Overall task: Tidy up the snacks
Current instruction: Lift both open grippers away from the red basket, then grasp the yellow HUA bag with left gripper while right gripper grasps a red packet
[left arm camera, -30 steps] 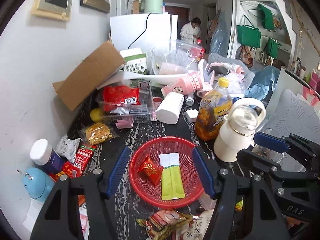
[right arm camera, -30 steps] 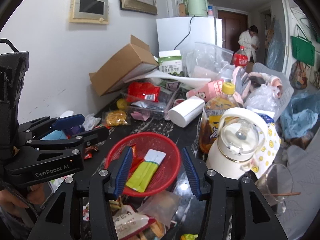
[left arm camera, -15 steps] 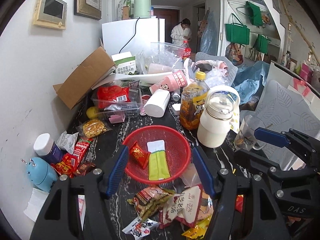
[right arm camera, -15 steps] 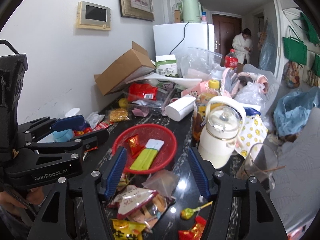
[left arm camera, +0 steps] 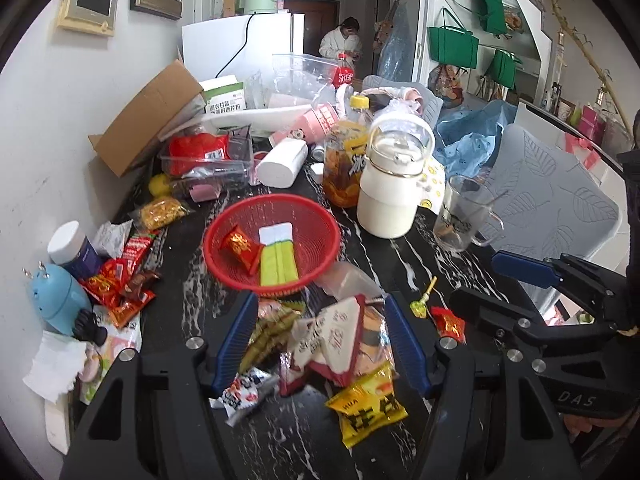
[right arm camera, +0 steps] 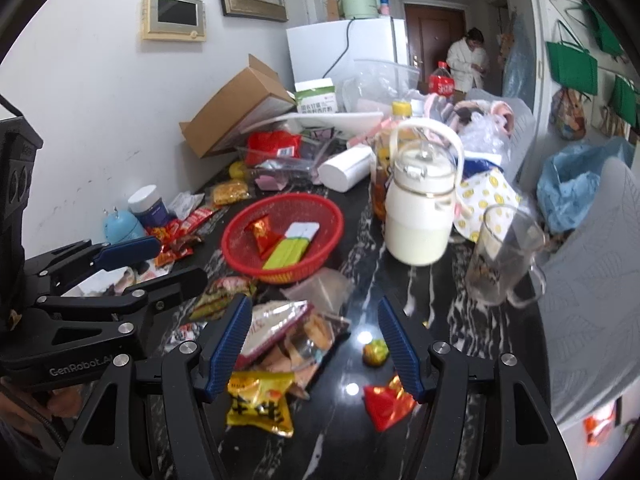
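Note:
A red mesh basket (left arm camera: pixel 276 199) (right arm camera: pixel 280 201) stands mid-table and holds a red candy packet (left arm camera: pixel 240 248) and a green-and-white sachet (left arm camera: pixel 278 260). In front of it lies a loose pile: a white-and-red bag (left arm camera: pixel 340 340), a yellow packet (left arm camera: pixel 368 404) (right arm camera: pixel 260 404), a green-striped packet (left arm camera: pixel 272 332). My left gripper (left arm camera: pixel 320 300) hovers open over this pile, gripping nothing. My right gripper (right arm camera: pixel 313 302) is open too, with the bag (right arm camera: pixel 276 324) under its left finger. A small red packet (right arm camera: pixel 386 402) and a wrapped candy (right arm camera: pixel 375 352) lie by its right finger.
A white jug (left arm camera: pixel 392 184), a tea bottle (left arm camera: pixel 344 160) and a glass mug (left arm camera: pixel 464 216) stand right of the basket. More red packets (left arm camera: pixel 116 276) and a blue gadget (left arm camera: pixel 60 300) lie along the left wall. Cardboard box (left arm camera: pixel 148 120) behind. A person (left arm camera: pixel 340 44) stands in the far doorway.
Both grippers have drawn back from the basket toward the table's near end, so the snack pile now shows between their fingers. The right jaws stand wider than a second ago.

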Motion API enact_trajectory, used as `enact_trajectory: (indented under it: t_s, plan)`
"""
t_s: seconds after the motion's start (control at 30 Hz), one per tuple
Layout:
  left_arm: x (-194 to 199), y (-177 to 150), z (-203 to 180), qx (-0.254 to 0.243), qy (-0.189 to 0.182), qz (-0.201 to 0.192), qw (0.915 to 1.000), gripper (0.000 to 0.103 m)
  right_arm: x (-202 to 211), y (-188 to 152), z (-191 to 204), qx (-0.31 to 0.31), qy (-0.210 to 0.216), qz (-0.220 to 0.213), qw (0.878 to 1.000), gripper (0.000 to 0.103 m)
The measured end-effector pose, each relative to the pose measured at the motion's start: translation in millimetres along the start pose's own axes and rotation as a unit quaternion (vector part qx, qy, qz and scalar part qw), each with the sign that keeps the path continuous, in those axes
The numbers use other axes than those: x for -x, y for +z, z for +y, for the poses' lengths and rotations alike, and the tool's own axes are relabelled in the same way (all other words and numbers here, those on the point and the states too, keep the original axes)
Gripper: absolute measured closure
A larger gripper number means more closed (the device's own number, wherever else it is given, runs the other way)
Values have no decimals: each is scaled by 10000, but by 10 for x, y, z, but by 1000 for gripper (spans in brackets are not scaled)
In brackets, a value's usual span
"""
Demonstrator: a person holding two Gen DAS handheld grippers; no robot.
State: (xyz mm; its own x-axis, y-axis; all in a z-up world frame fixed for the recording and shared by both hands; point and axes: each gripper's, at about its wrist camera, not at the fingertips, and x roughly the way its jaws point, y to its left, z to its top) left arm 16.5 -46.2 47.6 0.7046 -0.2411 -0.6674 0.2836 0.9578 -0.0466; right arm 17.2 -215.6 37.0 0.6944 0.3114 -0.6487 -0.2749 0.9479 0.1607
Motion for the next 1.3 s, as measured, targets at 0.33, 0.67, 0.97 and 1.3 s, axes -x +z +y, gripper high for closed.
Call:
enact_trajectory:
  t_s: [0.33,0.67,0.97,1.3]
  plan:
    - [-8,-375,-17,300,-198,224,9991,38,-100,-440,-128,-355,-106,468,9982,37]
    - [-188,-715,-52,635,-361,619,9954,38,-269,-867,-227,-659,-106,1000,9927,37]
    - [-443,-914,-134,870,-567,1015,9894,38,-328,-1061,-334,-814,-190,1194,9893,37]
    - [-781,-962,-247,921,-494,1360,9852,38,-385,-1061,-602,-1175,-185,1186,9858,37]
